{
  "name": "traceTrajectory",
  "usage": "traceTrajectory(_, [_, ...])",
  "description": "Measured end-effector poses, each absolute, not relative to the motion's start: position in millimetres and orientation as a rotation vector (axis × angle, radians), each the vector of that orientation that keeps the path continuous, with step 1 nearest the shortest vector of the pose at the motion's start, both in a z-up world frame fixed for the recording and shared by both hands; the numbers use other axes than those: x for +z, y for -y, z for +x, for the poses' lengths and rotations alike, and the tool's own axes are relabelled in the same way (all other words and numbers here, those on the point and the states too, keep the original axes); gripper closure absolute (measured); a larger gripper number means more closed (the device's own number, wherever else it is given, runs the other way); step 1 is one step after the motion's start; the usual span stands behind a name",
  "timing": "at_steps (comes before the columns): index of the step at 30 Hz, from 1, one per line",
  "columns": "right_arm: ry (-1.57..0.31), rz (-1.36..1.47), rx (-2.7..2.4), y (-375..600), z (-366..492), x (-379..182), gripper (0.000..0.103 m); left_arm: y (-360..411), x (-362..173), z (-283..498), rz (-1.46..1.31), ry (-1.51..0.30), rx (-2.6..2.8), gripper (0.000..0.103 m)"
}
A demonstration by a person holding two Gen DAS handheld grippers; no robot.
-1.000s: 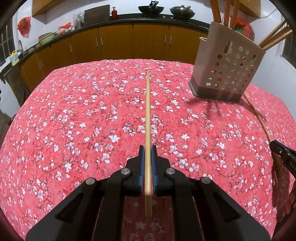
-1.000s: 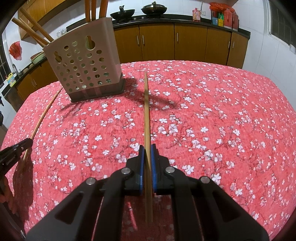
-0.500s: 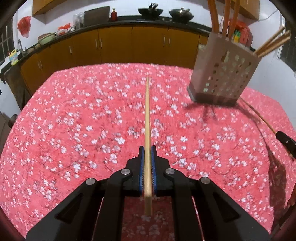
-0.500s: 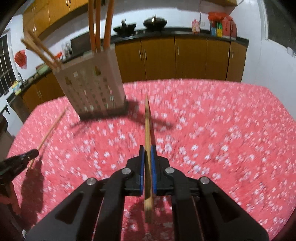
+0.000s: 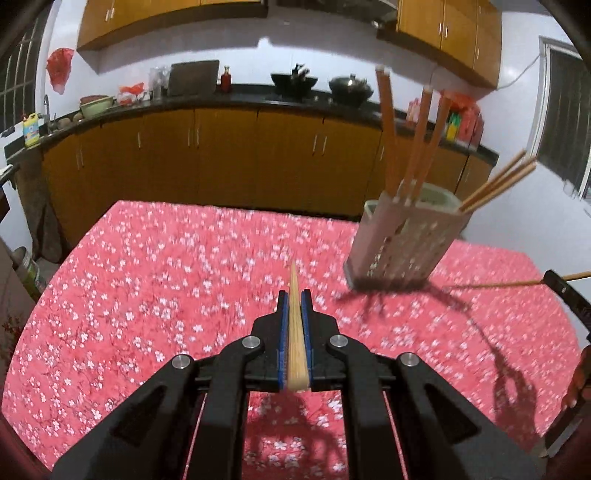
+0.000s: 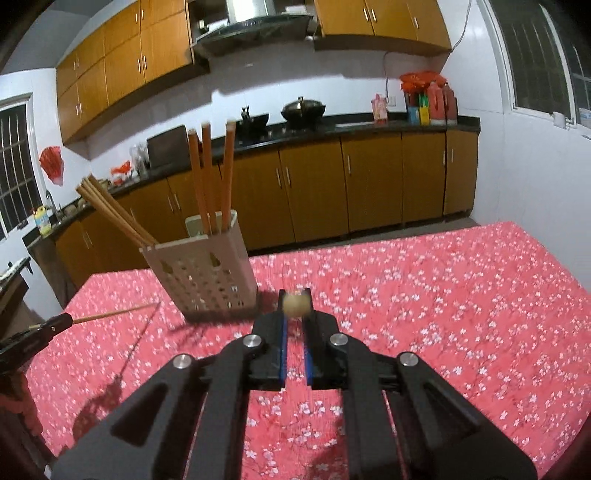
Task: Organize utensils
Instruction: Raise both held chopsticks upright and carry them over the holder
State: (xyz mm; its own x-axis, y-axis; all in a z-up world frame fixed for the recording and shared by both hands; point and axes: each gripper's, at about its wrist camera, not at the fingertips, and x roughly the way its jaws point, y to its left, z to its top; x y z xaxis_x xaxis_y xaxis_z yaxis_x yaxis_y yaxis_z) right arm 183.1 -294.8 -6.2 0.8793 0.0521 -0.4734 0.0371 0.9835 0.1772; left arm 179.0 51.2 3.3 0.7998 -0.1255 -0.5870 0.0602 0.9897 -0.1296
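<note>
Chopstick (image 5: 294,332) clamped in left gripper (image 5: 294,295), frame centre | second chopstick (image 6: 295,303) end-on, pinched by right gripper (image 6: 295,297) | holder (image 6: 207,273) centre-left on tablecloth (image 6: 443,295)

Kitchen, white walls, artificial light, dark outside.
Wood base cabinets (image 6: 369,184) under black countertop (image 6: 369,127) across mid frame; upper cabinets (image 6: 122,62) top left, range hood (image 6: 255,22) top centre. Barred windows: right window (image 6: 535,55) upper right, left window (image 6: 14,166) at left edge. Table in red floral cloth (image 6: 461,314) fills lower frame.
</note>
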Motion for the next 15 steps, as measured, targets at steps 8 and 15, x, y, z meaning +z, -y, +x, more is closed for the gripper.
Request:
traceTrajectory(8, [-0.457, 0.193, 0.012, 297.5, 178.4, 7.5, 0.095, -50.0, 23.1, 174.9, -0.123, -0.581, -0.111, 0.096])
traceTrajectory(15, [-0.414, 0.185, 0.031, 293.7, 173.5, 21.8, 0.095, -47.9, 37.7, 172.3, -0.128, -0.548, -0.141, 0.096])
